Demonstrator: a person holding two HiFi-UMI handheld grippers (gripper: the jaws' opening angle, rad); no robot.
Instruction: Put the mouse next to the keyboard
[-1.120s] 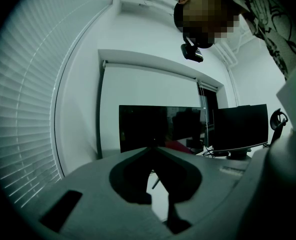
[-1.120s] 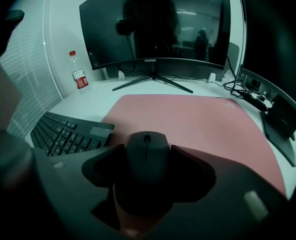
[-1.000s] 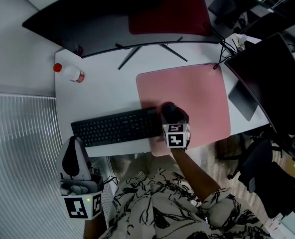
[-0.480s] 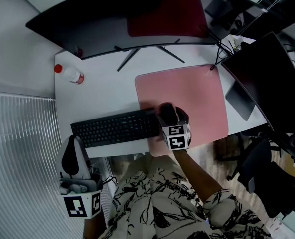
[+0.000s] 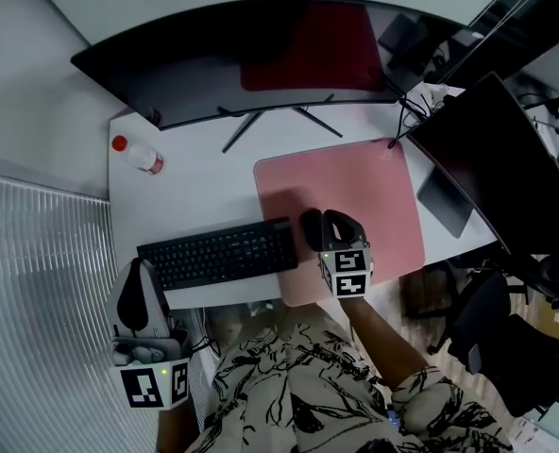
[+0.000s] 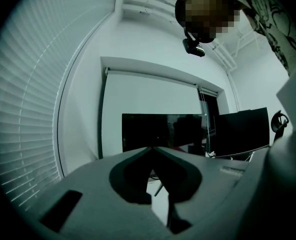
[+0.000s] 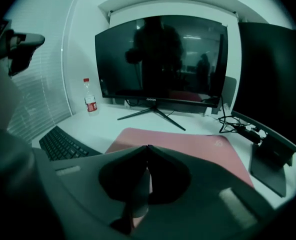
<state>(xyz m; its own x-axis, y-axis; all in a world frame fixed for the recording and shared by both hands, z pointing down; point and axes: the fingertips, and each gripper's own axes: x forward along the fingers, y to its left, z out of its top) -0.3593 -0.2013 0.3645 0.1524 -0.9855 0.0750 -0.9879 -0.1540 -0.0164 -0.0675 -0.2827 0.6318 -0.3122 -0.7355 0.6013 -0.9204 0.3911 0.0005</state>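
**Right gripper clear of mouse; placement judged done**

The right gripper has drawn back to the right since the earlier frame, and the mouse now lies free. The pink mat fills the desk's centre-right, with the keyboard at its left edge. The mouse rests on the mat, just beside the keyboard's right end. The right jaws are pressed together on nothing. The left gripper is likewise closed and empty, off the near-left corner.

Right of the keyboard, the second monitor runs off the head view's edge. Beyond the keyboard, the label on the bottle is too small for me to read. In the right gripper view a dark blur hides the keyboard's left part.
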